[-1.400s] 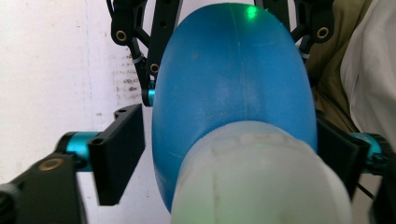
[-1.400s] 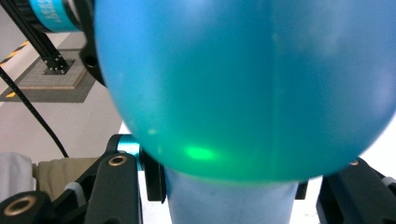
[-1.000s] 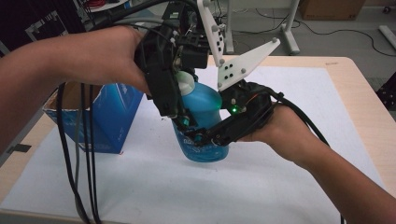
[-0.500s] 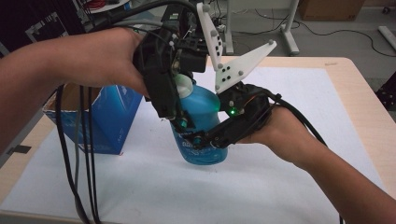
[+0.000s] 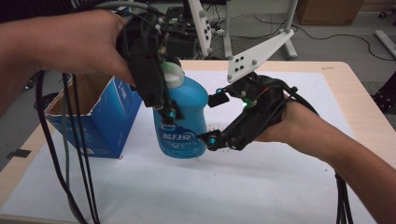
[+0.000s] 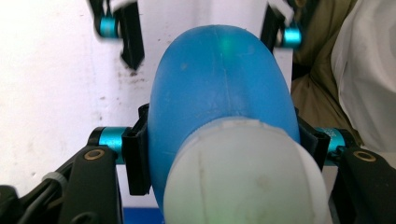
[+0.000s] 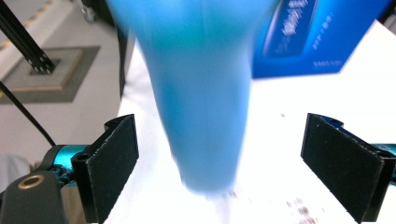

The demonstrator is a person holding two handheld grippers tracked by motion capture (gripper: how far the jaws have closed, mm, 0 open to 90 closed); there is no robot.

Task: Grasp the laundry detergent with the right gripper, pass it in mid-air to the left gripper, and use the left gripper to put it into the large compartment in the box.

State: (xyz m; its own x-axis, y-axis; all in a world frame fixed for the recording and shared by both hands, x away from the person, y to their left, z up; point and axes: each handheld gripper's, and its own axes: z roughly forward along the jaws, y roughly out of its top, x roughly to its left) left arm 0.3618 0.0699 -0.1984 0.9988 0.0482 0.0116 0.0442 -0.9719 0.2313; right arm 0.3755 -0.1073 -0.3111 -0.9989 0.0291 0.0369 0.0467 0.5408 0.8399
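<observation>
Centre of the high view: a translucent blue plastic bottle with a white cap (image 5: 183,116) hangs just above the white sheet covering the wooden table (image 5: 280,186), clamped at its shoulders by the left gripper (image 5: 167,116), which reaches down from the upper left. The left gripper view shows both black pads pressed against the bottle's sides below the cap. To the right, the right gripper (image 5: 212,119) has just opened its jaws; in its own view they stand wide, clear of the bottle. An open blue cardboard box (image 5: 100,123) sits at left, beside the bottle.
</observation>
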